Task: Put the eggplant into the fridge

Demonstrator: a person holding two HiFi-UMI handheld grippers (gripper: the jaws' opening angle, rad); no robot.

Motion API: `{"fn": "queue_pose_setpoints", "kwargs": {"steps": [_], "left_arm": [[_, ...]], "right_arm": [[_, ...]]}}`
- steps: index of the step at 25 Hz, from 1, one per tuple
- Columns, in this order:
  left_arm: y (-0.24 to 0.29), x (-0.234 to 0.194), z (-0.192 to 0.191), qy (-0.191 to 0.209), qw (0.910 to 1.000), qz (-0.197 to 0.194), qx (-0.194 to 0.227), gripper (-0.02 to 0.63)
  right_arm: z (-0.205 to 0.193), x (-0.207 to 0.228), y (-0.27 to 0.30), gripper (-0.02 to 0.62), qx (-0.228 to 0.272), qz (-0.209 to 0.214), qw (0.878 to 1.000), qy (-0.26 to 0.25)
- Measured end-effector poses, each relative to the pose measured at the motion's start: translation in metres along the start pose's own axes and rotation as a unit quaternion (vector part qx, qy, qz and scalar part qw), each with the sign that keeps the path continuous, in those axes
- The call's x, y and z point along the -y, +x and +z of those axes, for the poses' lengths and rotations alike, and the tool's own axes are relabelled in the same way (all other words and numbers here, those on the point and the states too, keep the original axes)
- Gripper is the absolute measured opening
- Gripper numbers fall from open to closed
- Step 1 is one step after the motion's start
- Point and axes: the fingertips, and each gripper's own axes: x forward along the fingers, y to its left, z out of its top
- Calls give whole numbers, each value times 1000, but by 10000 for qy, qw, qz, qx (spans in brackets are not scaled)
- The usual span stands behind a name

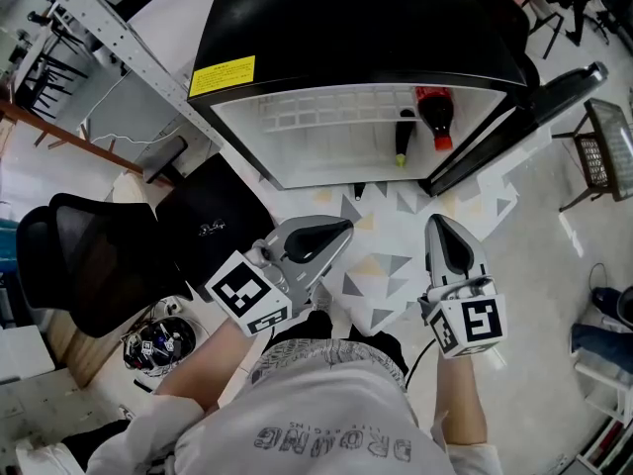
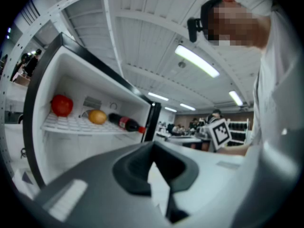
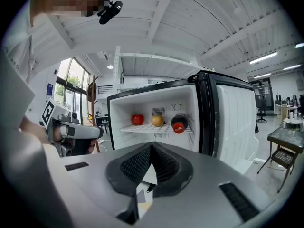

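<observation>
No view shows the eggplant; neither claw carries it. The fridge [image 1: 366, 18] stands open just ahead of both claws, facing them; it is a squat box with a glossy black shell, a yellow sticker on top and a smooth white lining; its door [image 1: 514, 127] swings out beside the right gripper [image 1: 437, 222]. Inside, a white wire shelf [image 3: 142, 128] bears a round red fruit [image 3: 137, 119], a round yellow-orange fruit [image 3: 157, 121] and a dark bottle [image 3: 179, 123] lying on its side, its red cap toward the opening. The floor [image 1: 386, 265] is pale with grey and beige triangles; a black mesh chair [image 1: 89, 265] sits to the left.

The left gripper [image 1: 341, 231] is grey with dark pads; its jaws are pressed together on nothing, short of the fridge. The right gripper's ribbed black pads meet tip to tip, pinching nothing, and point at the open cavity.
</observation>
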Motion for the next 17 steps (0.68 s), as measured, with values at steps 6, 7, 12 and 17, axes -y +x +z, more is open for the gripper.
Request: {"fn": "queue_pose_setpoints", "kwargs": {"steps": [6,7,12,17], "left_arm": [[0,0,0,-5,10000,47,-5,6],[0,-1,-1,-8,10000,58,-4,6],[0,-1,-2,-21,10000,91,-9,6],[0,-2,-3,-20,9999,109,-24,6]], "right_arm": [[0,-2,2,3,-27,82,10000,-40],[0,-2,2,3,-37,93,9999,-44],[-1,0,3,3,-59,106,9999,-36],[-2,1,4,3,-45,96,9999,-42]]}}
